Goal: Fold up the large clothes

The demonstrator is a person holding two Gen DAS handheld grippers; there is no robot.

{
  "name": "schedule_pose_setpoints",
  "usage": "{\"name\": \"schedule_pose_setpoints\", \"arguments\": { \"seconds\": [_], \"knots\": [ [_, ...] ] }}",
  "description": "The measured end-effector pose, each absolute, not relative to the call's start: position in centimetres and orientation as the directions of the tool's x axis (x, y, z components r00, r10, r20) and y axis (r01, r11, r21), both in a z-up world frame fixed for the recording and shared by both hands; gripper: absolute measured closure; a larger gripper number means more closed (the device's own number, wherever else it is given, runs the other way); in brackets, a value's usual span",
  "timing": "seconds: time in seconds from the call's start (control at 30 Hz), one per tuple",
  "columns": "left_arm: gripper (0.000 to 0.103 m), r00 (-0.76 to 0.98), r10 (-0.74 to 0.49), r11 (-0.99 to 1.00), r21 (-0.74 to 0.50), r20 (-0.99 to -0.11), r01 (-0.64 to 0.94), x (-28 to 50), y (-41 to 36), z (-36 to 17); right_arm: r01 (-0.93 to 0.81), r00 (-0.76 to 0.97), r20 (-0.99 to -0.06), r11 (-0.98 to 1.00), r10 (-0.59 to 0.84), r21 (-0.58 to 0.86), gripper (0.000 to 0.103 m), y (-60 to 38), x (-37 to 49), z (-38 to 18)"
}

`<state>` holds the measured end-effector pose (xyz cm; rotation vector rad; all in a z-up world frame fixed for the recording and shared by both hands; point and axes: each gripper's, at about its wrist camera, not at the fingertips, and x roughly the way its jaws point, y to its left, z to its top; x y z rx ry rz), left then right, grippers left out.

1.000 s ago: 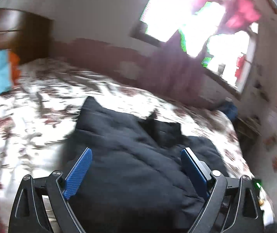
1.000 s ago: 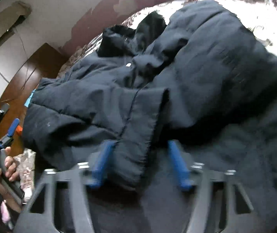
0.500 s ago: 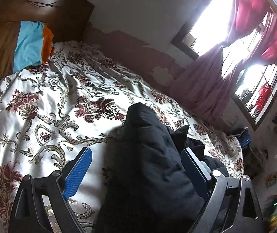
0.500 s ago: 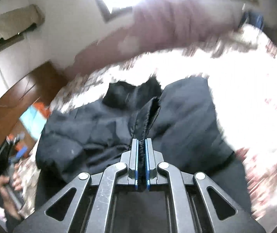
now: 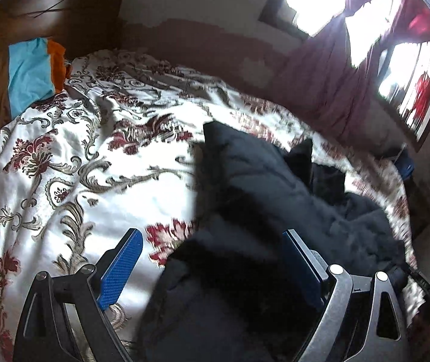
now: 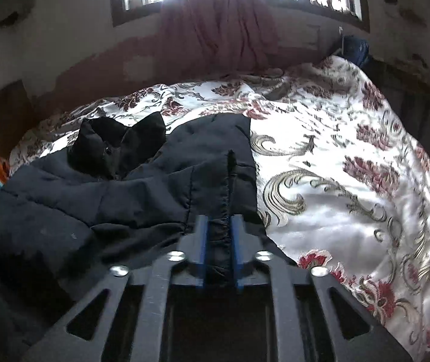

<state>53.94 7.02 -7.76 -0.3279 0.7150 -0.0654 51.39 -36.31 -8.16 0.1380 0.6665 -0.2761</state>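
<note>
Jacket cuff between right gripper fingers, just opening, angled downward.

Jacket spread on bed, collar at 12 o'clock toward curtain; pillow at 10 o'clock by headboard; bare bedspread at 3 o'clock.
</note>
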Motion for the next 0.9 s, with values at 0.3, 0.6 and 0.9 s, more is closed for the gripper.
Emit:
{"name": "schedule_pose_setpoints", "arguments": {
  "seconds": [0.3,0.6,0.9],
  "knots": [
    [0.010,0.838,-0.232,0.969,-0.191,-0.495,0.156,51.8,0.8,-5.7,0.008,0.836,-0.546,0.997,-0.047,-0.072,0.038,-28.1,53.6,-5.6],
    [0.009,0.745,-0.093,0.991,0.011,-0.661,0.133,53.8,-3.5,-9.6,-0.092,0.691,-0.721,0.995,0.046,-0.025,0.038,-26.2,57.1,-11.9],
    [0.001,0.728,0.005,0.981,0.143,-0.686,0.128,54.2,-5.2,-11.5,-0.078,0.704,-0.710,0.991,-0.021,-0.106,0.037,-24.5,56.8,-14.0]
  ]
}}
